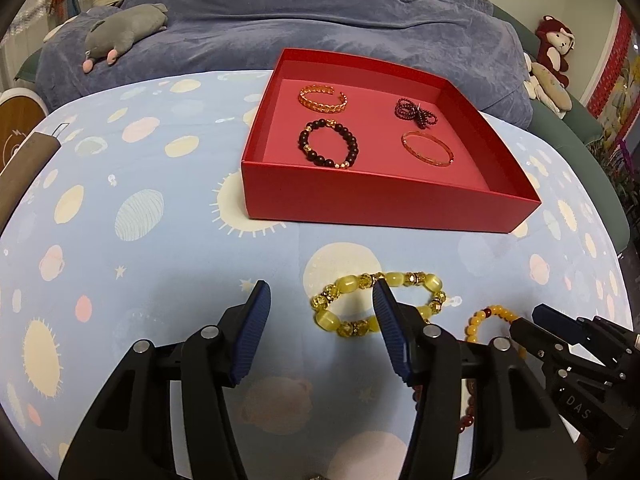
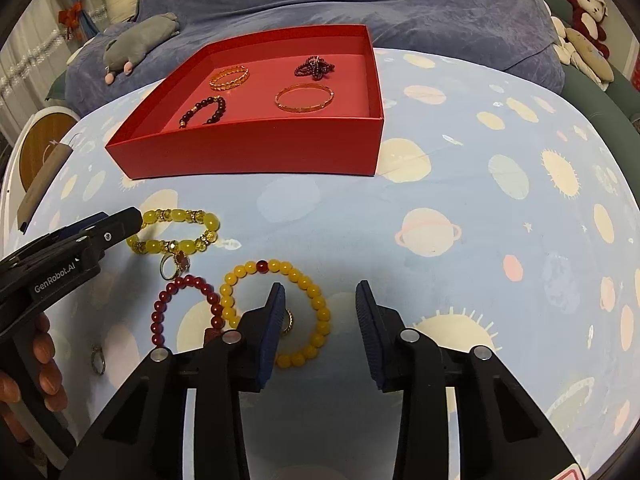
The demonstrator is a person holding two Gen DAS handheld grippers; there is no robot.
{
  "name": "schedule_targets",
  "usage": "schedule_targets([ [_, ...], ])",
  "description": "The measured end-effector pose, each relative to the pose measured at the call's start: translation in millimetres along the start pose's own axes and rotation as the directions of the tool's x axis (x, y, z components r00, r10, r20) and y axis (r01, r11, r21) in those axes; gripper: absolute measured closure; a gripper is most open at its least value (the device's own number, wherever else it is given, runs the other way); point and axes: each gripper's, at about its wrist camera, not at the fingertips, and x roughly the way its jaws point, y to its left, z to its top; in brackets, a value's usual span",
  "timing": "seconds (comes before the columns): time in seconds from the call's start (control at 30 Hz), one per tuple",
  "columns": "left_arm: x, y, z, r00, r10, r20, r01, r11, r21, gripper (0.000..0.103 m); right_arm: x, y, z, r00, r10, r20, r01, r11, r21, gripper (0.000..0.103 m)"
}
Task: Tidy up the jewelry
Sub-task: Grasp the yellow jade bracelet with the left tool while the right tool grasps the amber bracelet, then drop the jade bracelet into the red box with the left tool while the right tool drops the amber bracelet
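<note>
A red box [image 1: 384,204] [image 2: 248,152] on the blue tablecloth holds several bracelets: gold chain [image 1: 322,99], dark beaded [image 1: 328,148], dark red cluster [image 1: 414,112], orange bangle [image 1: 427,149]. On the cloth lie a chunky yellow bracelet [image 1: 344,322] [image 2: 176,232], a yellow bead bracelet [image 2: 316,312] [image 1: 486,318], a red bead bracelet [image 2: 180,304], and rings [image 2: 170,266] [image 2: 98,360]. My left gripper [image 1: 320,292] is open and empty, its right finger over the chunky bracelet. My right gripper [image 2: 320,290] is open and empty, its left finger over the yellow bead bracelet.
A bed with a blue blanket [image 1: 320,12] lies behind the table, with a grey plush toy [image 1: 124,36] on it. A red monkey plush [image 1: 554,48] sits at the right. A brown block [image 1: 24,164] lies at the table's left edge.
</note>
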Motion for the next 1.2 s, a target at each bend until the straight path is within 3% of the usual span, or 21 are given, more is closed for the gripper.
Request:
schedule_targets([
  [0.07,5.6,-2.3,0.3,1.0,0.0,-0.012,0.0,1.0,0.017,0.058,4.1,-0.6,-0.4,1.0,-0.001,-0.005,0.001,1.0,-0.001,0.081],
  [0.2,11.7,-7.5,-2.2,1.0,0.014,-0.013,-0.013,0.998,0.06,0.062,4.3,2.6,-1.5,1.0,-0.009,0.004,0.009,1.0,-0.025,0.083],
  [0.27,11.8,-10.0,-2.8,1.0,0.02,-0.008,-0.019,0.997,0.075,0.064,3.7,4.6,-2.5,1.0,-0.008,0.005,0.008,0.999,-0.036,0.089],
  [0.33,12.0,-12.4,-3.4,1.0,0.025,-0.006,-0.024,0.996,0.085,0.071,3.2,7.1,-3.1,1.0,0.0,0.003,0.001,0.999,-0.041,0.096],
  [0.43,11.7,-15.2,-4.8,1.0,0.02,-0.006,-0.019,0.995,0.095,0.081,2.5,9.9,-4.0,1.0,-0.004,0.003,0.004,0.999,-0.051,0.096],
  [0.5,11.6,-15.3,-4.8,1.0,0.005,-0.015,-0.003,0.995,0.096,0.094,2.3,10.4,-4.7,1.0,0.001,-0.001,-0.001,0.999,-0.052,0.096],
  [0.87,-18.9,-9.2,6.1,0.997,-0.082,0.002,0.082,0.996,0.033,0.094,-33.6,13.7,10.1,0.997,0.035,0.063,-0.032,0.999,-0.037,0.096],
  [1.2,-59.8,-21.6,37.7,0.99,-0.131,0.048,0.127,0.988,0.088,0.094,-70.8,16.6,44.1,0.989,0.044,0.14,-0.036,0.997,-0.061,0.096],
])
